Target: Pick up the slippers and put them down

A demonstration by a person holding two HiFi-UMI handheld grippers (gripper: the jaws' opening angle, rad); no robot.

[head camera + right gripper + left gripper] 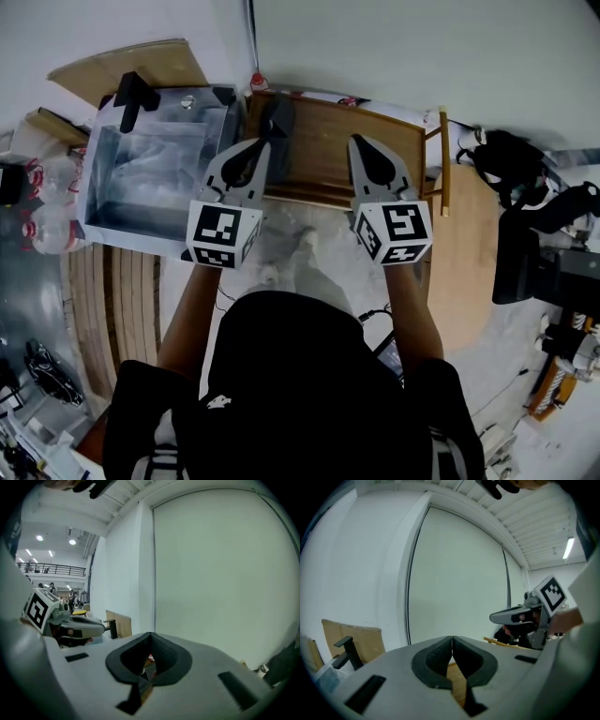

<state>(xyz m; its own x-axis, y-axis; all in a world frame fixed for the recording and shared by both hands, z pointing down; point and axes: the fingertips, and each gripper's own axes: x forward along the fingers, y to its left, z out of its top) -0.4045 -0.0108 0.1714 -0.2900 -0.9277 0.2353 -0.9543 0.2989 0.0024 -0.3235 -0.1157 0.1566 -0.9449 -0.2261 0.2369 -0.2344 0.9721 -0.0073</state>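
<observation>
At the far left of the head view a steel sink stands with a black faucet at its back corner, and a brown board leans on the wall behind it. The left gripper view shows only the top of the faucet and board, low at its left edge; the sink itself is cut off there.

The left tool is held out over the near edge of the wooden worktop. In its own view the dark pads are pressed together at the tips with nothing between them. Only a sliver of the worktop shows through the gap lower down.

Just beyond the tip of the left tool, a dark slipper lies on the left end of the worktop. It appears to be a single one, since its near end is hidden behind the tool. Neither gripper view shows it.

The right tool is over the right part of the worktop, well apart from the slipper. Its pads also meet at the tips and pinch nothing, with only a blur of wood and something red behind the opening.

Further right a black bag lies on the floor. The person's black-capped head fills the lower middle of the head view and hides what lies under it.
</observation>
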